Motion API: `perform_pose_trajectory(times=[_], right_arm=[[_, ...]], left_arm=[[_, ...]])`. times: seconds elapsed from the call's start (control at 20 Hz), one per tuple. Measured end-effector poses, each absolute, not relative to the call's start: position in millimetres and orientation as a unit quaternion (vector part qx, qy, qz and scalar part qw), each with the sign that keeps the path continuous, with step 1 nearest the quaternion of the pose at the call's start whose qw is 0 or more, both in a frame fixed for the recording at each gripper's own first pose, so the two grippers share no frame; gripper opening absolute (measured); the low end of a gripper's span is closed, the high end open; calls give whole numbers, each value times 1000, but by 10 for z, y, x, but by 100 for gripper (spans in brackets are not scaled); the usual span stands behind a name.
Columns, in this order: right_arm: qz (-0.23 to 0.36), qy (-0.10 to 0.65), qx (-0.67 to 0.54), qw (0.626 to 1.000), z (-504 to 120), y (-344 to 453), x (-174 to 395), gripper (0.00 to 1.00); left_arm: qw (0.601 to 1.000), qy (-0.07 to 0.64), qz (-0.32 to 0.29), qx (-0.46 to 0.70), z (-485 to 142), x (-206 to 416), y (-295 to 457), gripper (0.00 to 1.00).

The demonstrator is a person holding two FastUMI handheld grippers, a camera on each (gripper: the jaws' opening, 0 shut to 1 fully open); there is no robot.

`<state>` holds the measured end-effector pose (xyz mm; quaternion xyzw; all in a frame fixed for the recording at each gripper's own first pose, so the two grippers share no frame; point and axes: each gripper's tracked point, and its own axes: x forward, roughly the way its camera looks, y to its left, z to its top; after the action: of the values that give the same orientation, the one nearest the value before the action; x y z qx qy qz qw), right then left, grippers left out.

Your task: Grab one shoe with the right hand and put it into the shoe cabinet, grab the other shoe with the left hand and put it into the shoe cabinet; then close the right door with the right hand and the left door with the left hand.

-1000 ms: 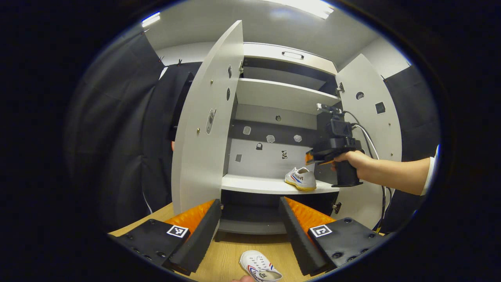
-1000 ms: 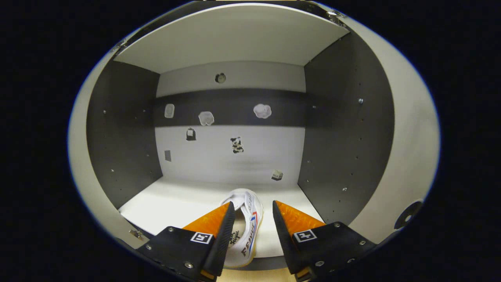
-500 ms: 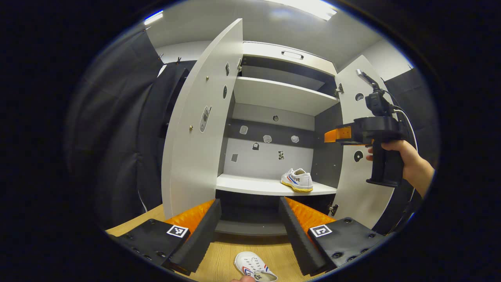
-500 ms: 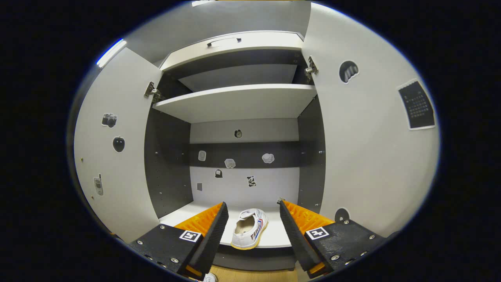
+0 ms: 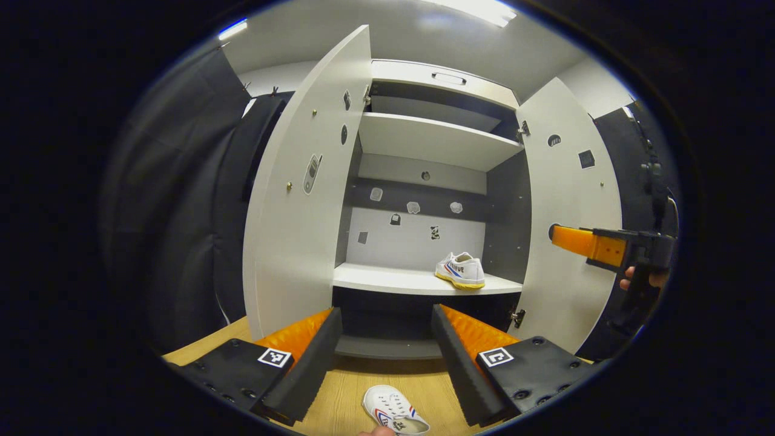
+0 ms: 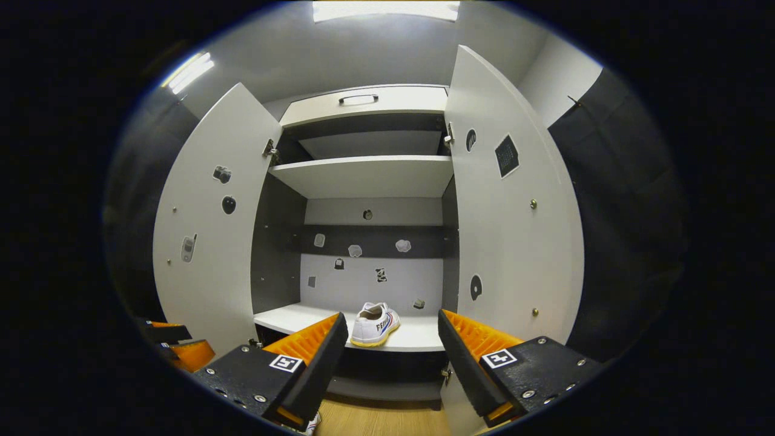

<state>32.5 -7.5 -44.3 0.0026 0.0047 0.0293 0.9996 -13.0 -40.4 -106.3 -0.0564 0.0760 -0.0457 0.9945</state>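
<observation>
White shoe (image 6: 375, 324) on the shelf (image 6: 418, 339), doors wide (both grippers' fingers spread, empty).

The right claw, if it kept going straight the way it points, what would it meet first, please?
Probably the shoe on the cabinet shelf, lying between the open right claw's fingers; depth is uncertain.

Partly legible blue lettering "FE…" on the shelved shoe (image 6: 375, 324)

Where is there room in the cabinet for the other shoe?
The lower shelf is bare from its left wall across to the shoe, which sits near the right wall. The upper shelf looks bare too. The second shoe lies on the floor.
</observation>
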Motion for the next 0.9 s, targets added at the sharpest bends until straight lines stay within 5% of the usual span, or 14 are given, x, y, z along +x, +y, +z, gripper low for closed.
perform_pose_trajectory(times=[0.6,0.9], right_arm=[[21,19,7,1000,-1096,-55,-163,92],[12,34,23,999,-1231,-201,-171,92]], left_arm=[[983,174,-24,-55,-1716,-182,-324,100],[933,354,-54,-45,-3000,-572,-542,97]])
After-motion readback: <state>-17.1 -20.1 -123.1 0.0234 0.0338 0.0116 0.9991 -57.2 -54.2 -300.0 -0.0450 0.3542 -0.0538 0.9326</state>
